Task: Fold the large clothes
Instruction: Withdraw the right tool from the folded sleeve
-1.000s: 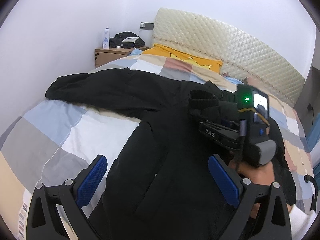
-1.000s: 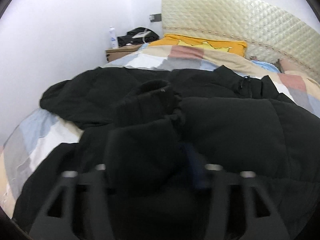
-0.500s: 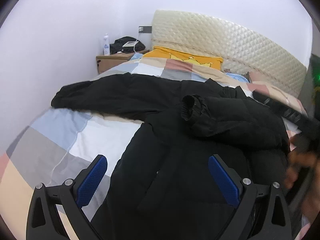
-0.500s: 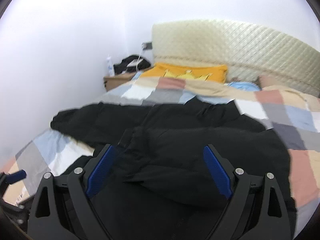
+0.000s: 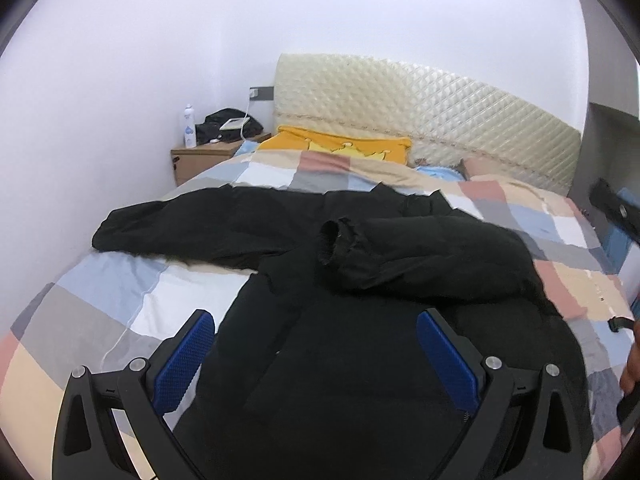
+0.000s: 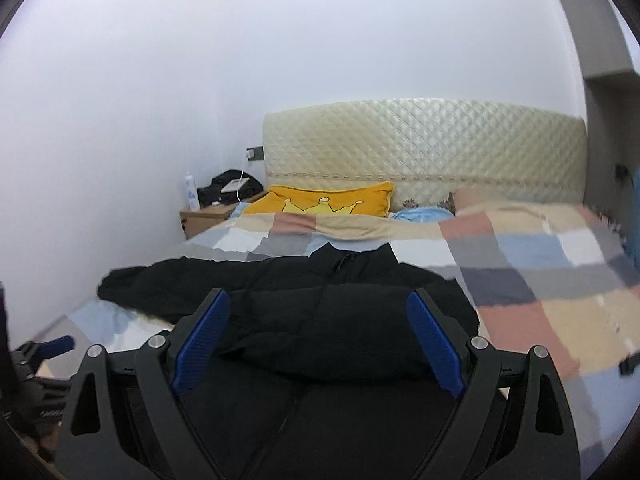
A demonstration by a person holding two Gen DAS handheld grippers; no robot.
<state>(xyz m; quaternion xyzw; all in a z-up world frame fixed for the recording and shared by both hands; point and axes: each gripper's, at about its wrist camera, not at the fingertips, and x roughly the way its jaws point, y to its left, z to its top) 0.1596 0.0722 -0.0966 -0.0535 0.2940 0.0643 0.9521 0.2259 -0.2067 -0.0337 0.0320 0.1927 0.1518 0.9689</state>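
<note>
Jacket: the black puffy jacket [image 5: 360, 360] lies spread on the bed [image 5: 100, 320], filling the lower centre of both views, its body running from your hand-held grippers up toward the headboard [image 5: 440, 112].
Folded sleeve: one sleeve [image 5: 400, 256] already lies across the chest at centre frame, its cuff pointing left.
Loose sleeve: the other sleeve [image 5: 180, 224] stretches flat toward the left edge of the frame, its long axis running left to right, well apart from both grippers.
Nearer side: your left hand-held gripper [image 5: 316, 364] looks the closer one to that outstretched sleeve; I judge the next fold is its job.
Left grip: its jaws are spread wide over the jacket body, holding nothing.
Right grip: your right hand-held gripper [image 6: 320, 340] also gapes wide above the dark fabric, empty; whether it brushes the cloth is not clear.
</note>
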